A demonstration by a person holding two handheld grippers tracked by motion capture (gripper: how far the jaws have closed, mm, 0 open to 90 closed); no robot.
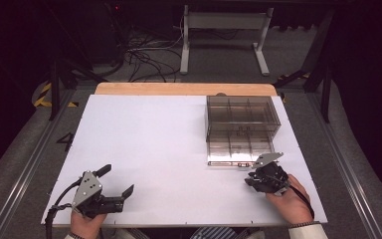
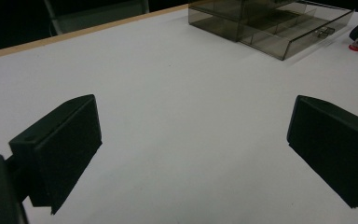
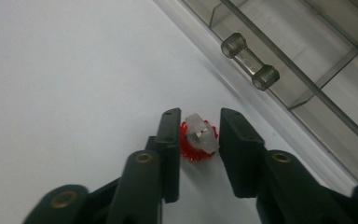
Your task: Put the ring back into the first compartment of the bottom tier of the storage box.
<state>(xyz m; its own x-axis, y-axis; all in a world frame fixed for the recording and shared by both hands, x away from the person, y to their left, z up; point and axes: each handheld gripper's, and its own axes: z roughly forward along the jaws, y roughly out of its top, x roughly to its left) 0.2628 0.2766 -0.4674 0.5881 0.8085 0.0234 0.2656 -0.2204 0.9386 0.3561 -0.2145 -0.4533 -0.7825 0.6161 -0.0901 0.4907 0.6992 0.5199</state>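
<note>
A white worktop (image 1: 149, 149) carries a clear smoky plastic drawer box (image 1: 242, 115) toward its far right corner. The box has a lower drawer (image 1: 238, 149) pulled out toward the near edge. Thin partitions divide both the box top and the drawer into compartments; the visible compartments appear empty. A small clear bar handle (image 3: 250, 61) sits on the drawer front.

The left claw (image 1: 119, 185) rests near the near left corner of the worktop, held by the person's left hand (image 1: 85, 223). In the left gripper view its two black jaws are spread wide apart, with bare worktop between them.

The right claw (image 3: 198, 140) sits just in front of the open drawer, near the right edge, held by the person's right hand (image 1: 289, 201). In the right gripper view its jaws stand close on either side of a small red toothed part with a clear cap (image 3: 198, 139), which lies on the worktop just beside the drawer front. The jaws flank the part closely; whether they actually pinch it cannot be told.
</note>
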